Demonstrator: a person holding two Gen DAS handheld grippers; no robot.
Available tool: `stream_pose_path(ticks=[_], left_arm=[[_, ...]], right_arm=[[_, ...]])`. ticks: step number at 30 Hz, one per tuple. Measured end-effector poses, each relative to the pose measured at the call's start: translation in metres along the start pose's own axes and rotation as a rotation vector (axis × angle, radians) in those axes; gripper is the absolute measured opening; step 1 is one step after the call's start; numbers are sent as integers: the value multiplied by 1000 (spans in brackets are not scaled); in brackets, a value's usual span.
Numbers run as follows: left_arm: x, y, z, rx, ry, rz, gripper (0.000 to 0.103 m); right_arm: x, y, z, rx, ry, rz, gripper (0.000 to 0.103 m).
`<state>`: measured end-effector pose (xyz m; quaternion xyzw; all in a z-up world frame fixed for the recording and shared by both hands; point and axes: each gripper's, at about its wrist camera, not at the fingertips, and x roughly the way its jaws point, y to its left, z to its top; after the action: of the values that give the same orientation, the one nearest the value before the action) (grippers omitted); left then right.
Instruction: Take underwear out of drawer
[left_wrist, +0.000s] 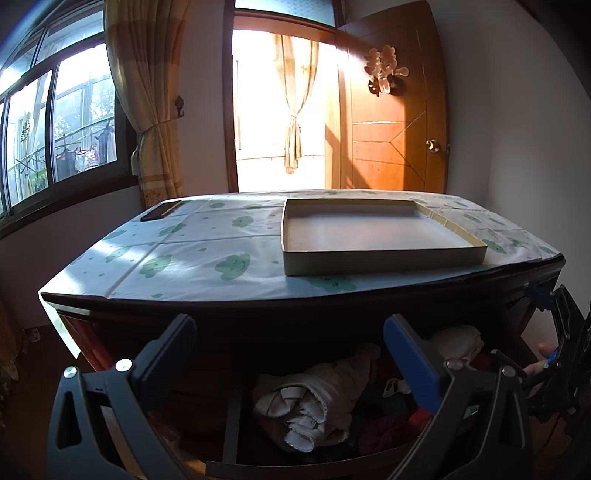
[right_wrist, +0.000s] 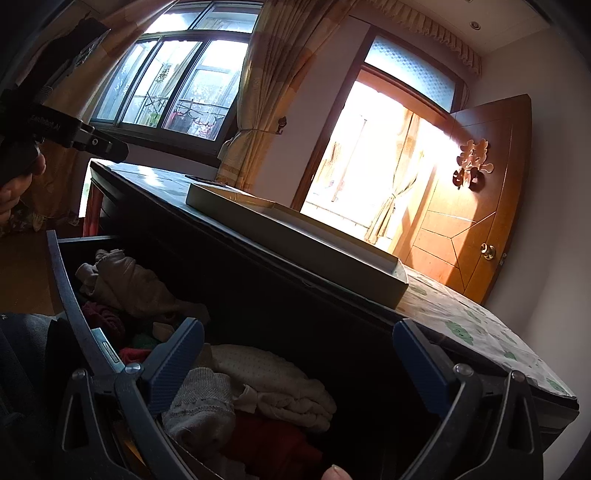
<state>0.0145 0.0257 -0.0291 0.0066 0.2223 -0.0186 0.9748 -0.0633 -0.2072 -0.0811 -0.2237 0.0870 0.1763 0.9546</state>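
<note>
Your left gripper (left_wrist: 291, 354): jaws spread, empty, above open drawer (right_wrist: 74, 295). Your right gripper (right_wrist: 299, 354): jaws spread, empty, over cream underwear (right_wrist: 273, 380).

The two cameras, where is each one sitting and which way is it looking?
Left wrist: sits on the left gripper, facing the dresser top, the tray and the open drawer; its own open fingers show, and the right gripper at the right edge.
Right wrist: sits on the right gripper, tilted, over the drawer's folded clothes; its open fingers and a hand holding the left gripper show.
Shared: tray, drawer, wooden door, window.
</note>
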Motion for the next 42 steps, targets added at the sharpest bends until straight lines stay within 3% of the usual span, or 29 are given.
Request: stream_pose_path(ticks=[28, 35, 42], left_arm=[[-8, 1, 4, 34, 20, -8, 103], [0, -12, -2, 83, 88, -24, 103], [26, -23, -20, 145, 214, -20, 103]], right_arm=[[-28, 6, -2, 98, 173, 138, 103], [-28, 8, -4, 106, 197, 125, 103], [-18, 8, -5, 83, 279, 140, 103]])
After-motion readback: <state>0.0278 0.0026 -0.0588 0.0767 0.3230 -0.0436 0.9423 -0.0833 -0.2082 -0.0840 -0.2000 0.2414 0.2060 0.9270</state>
